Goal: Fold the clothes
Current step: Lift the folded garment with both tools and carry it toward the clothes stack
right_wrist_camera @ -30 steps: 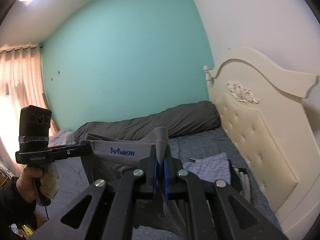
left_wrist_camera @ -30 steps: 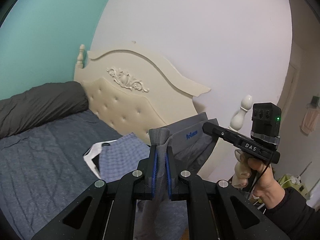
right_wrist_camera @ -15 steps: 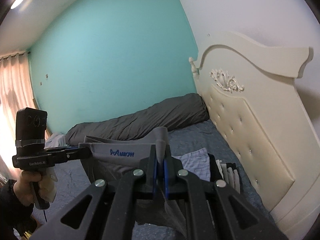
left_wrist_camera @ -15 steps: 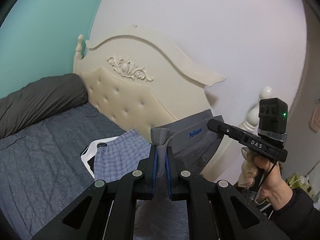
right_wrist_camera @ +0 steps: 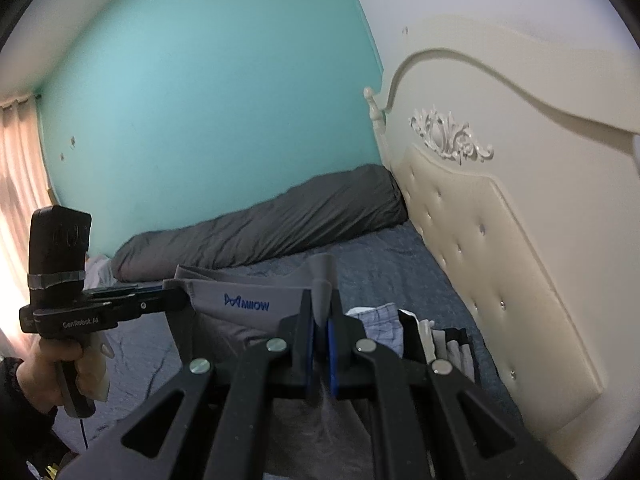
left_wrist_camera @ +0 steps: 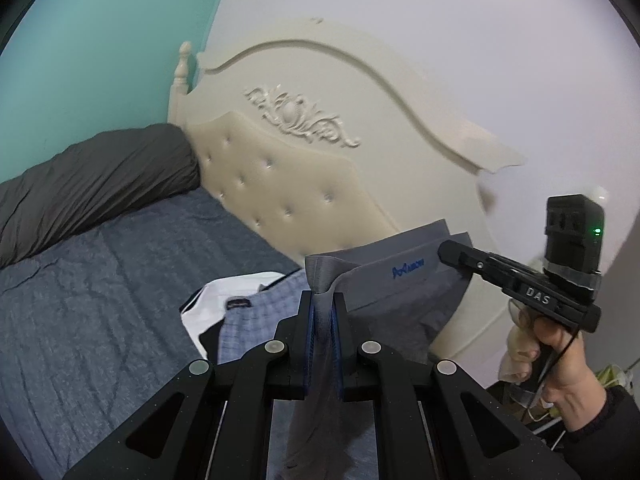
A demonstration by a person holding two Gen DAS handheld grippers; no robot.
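Blue-grey quilted bed [left_wrist_camera: 104,300] spreads beneath and ahead of both grippers, its cream headboard [right_wrist_camera: 500,248] beyond. Stretched in the air between them hangs a grey garment [left_wrist_camera: 400,280]. Left gripper [left_wrist_camera: 323,320] is clamped on one waistband corner, right gripper [right_wrist_camera: 320,324] on the other. Folded clothes [left_wrist_camera: 248,320] lie just past the left gripper.

Black hand-held gripper [left_wrist_camera: 323,320], blue pads, silver screws, dark sleeve [left_wrist_camera: 612,432]
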